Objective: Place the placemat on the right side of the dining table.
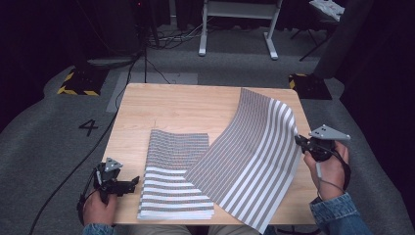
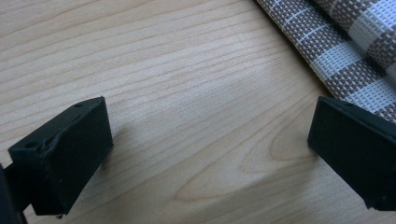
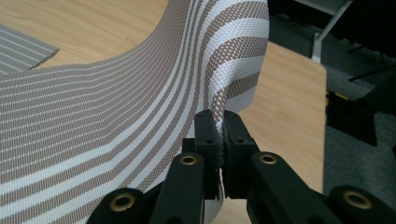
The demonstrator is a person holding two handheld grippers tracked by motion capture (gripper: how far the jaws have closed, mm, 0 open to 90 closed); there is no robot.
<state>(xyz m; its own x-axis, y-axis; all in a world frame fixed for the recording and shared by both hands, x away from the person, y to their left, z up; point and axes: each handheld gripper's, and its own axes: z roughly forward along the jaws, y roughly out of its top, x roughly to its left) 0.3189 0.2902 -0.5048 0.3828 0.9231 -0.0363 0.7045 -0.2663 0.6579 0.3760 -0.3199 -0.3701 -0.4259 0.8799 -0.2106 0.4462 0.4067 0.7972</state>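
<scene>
High view: your right gripper (image 1: 299, 140) at the table's (image 1: 181, 105) right edge is pinched onto the edge of a striped placemat (image 1: 254, 147), lifting that side so the mat curves up; its near-left part lies over a stack of striped placemats (image 1: 173, 171) sitting near-centre on the table, and its near corner runs past the table's near edge and is cut off by the frame. Your left gripper (image 1: 131, 182) sits at the near-left, just beside the stack, jaws spread and holding nothing. No containers on the table. Left gripper view: both jaws stand wide apart over bare wood, with the stack's edge (image 2: 345, 51) at the far right, close to the right jaw; contact is hard to tell. Right gripper view: your jaws are closed tight on the lifted mat's edge (image 3: 219, 93), fabric squeezed between the pads; the mat sweeps away to the left, and a corner of the stack (image 3: 23, 46) shows far left, mostly cut off.
</scene>
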